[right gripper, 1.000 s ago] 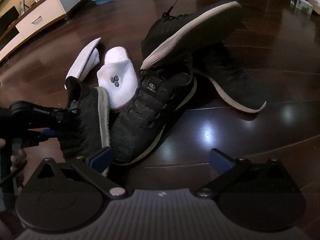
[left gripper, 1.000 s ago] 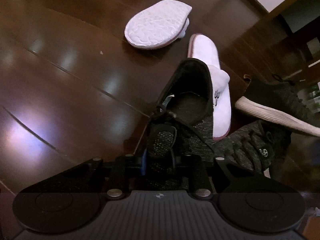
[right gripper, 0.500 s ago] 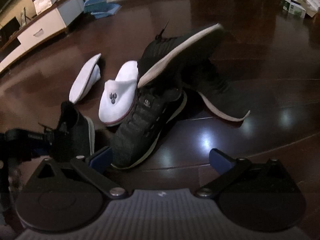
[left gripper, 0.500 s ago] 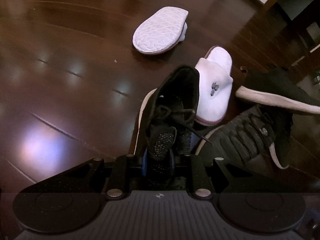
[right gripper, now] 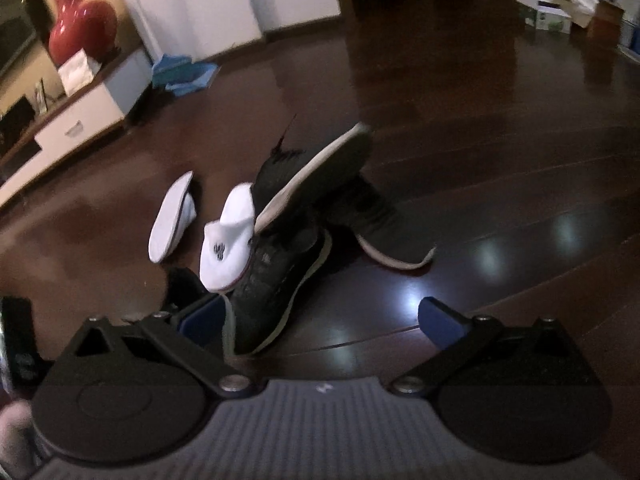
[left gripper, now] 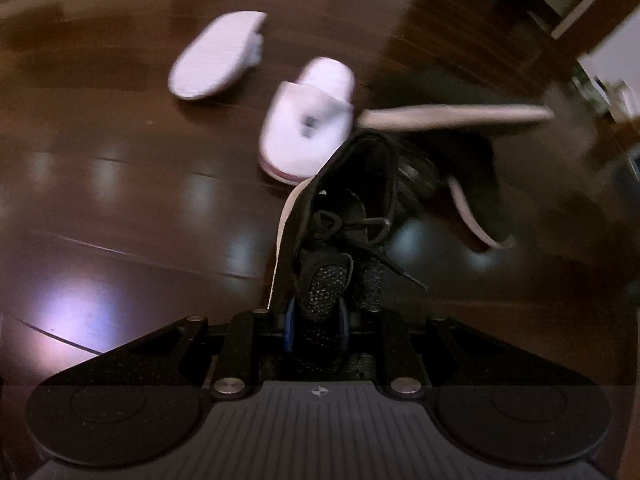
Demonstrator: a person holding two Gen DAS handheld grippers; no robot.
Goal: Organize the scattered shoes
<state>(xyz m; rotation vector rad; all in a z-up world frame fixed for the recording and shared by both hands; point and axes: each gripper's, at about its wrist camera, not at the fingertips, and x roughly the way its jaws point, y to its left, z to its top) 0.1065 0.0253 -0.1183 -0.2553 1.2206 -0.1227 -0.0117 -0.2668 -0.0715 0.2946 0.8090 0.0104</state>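
Observation:
My left gripper (left gripper: 316, 314) is shut on the tongue of a black knit sneaker (left gripper: 340, 216), which hangs in front of it above the dark wood floor. Beyond it lie two white slippers, one sole-up (left gripper: 216, 60) and one upright with a small logo (left gripper: 308, 124). Several more black sneakers are piled to the right (left gripper: 460, 168). In the right wrist view my right gripper (right gripper: 320, 320) stands open, with nothing between its blue pads. A black sneaker (right gripper: 276, 280) lies just past its left finger. The slippers (right gripper: 224, 244) and the tilted sneaker (right gripper: 320, 172) lie farther off.
A white low cabinet (right gripper: 76, 128) with a red vase (right gripper: 76, 28) stands at the far left. Blue cloth (right gripper: 184, 74) lies by a white wall unit. Boxes (right gripper: 580, 8) sit at the far right. Bare floor spreads right of the pile.
The left gripper has lifted the held sneaker up and back from the pile. The right gripper has pulled back and tilted up, so the shoes look smaller and farther away.

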